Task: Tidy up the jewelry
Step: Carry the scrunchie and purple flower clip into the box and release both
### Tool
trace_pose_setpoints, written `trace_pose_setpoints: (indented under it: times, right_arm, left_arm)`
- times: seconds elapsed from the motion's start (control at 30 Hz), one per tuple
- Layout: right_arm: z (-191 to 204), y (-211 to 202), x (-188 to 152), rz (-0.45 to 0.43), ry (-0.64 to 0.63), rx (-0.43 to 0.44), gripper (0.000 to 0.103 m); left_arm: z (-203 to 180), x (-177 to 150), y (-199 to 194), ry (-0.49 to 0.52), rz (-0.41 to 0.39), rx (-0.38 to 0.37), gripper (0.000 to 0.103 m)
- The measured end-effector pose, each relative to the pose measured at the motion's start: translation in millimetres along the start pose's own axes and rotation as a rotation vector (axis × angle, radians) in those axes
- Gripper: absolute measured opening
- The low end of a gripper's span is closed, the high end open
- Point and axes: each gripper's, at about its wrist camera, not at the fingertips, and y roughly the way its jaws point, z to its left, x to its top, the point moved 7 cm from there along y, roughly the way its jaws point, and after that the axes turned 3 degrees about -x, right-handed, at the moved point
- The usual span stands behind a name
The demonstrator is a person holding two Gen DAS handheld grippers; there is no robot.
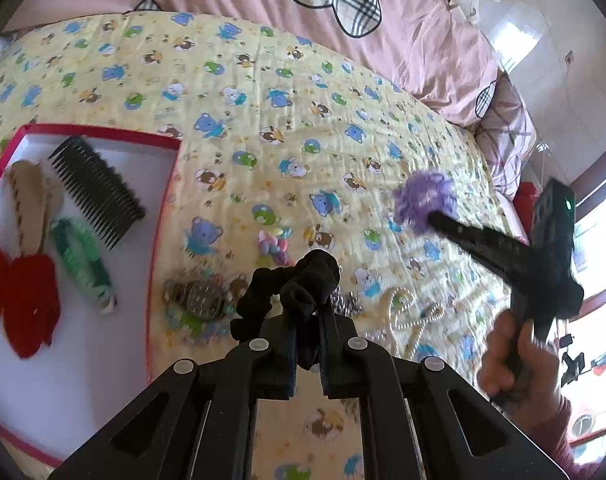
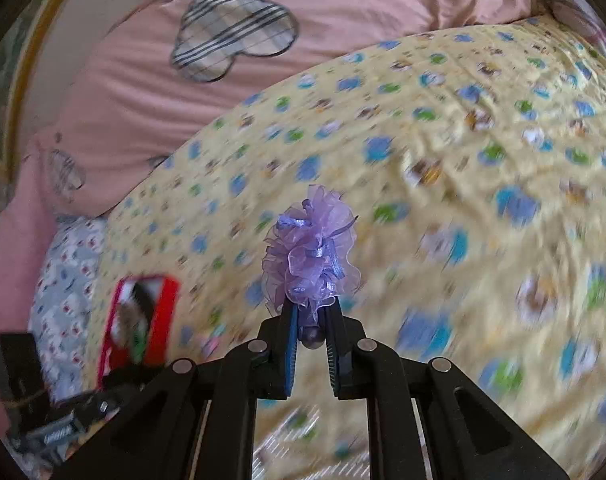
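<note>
My left gripper [image 1: 309, 312] is shut on a black scrunchie [image 1: 291, 292] and holds it above the bed, right of the red-rimmed white tray [image 1: 165, 208]. The tray holds a black comb [image 1: 97, 192], a beige hair clip [image 1: 31, 208], a green hair tie [image 1: 85, 262] and a red bow [image 1: 27, 304]. My right gripper [image 2: 310, 312] is shut on a purple organza hair flower [image 2: 311, 256]; in the left wrist view the flower [image 1: 425, 200] hangs above the bed at the right. A wristwatch [image 1: 201, 300], a pastel bead bracelet [image 1: 275, 246] and a pearl necklace [image 1: 403, 316] lie on the quilt.
The bed is covered by a yellow bear-print quilt [image 1: 263, 112] with a pink duvet [image 1: 383, 40] behind it. A silver chain [image 1: 345, 304] lies partly hidden behind my left fingers. In the right wrist view the tray [image 2: 143, 316] is far left, blurred.
</note>
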Motion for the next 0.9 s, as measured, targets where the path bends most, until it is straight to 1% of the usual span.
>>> trace_pose_setpoints:
  times: [0.2, 0.33, 0.4, 0.53, 0.7, 0.9]
  right_arm:
    - [41, -15, -47, 0.051, -0.032, 0.076, 0.012]
    - [64, -23, -69, 0.078, -0.063, 0.116, 0.012]
    - [79, -26, -79, 0.094, -0.079, 0.150, 0.012]
    - [102, -26, -91, 0.109, -0.126, 0.166, 0.012]
    - [119, -18, -106, 0.141, -0.140, 0.183, 0.013]
    - [141, -12, -122, 0.159, -0.174, 0.195, 0.013]
  left_arm:
    - [9, -16, -35, -0.037, -0.038, -0.011, 0.007]
    - [15, -24, -57, -0.051, -0.061, -0.016, 0.007]
    - [19, -28, -69, -0.056, -0.077, -0.016, 0.007]
    - [32, -34, -92, -0.079, -0.107, -0.020, 0.007]
    - [48, -40, -110, -0.099, -0.130, -0.007, 0.007]
    - [70, -47, -131, -0.127, -0.155, 0.041, 0.007]
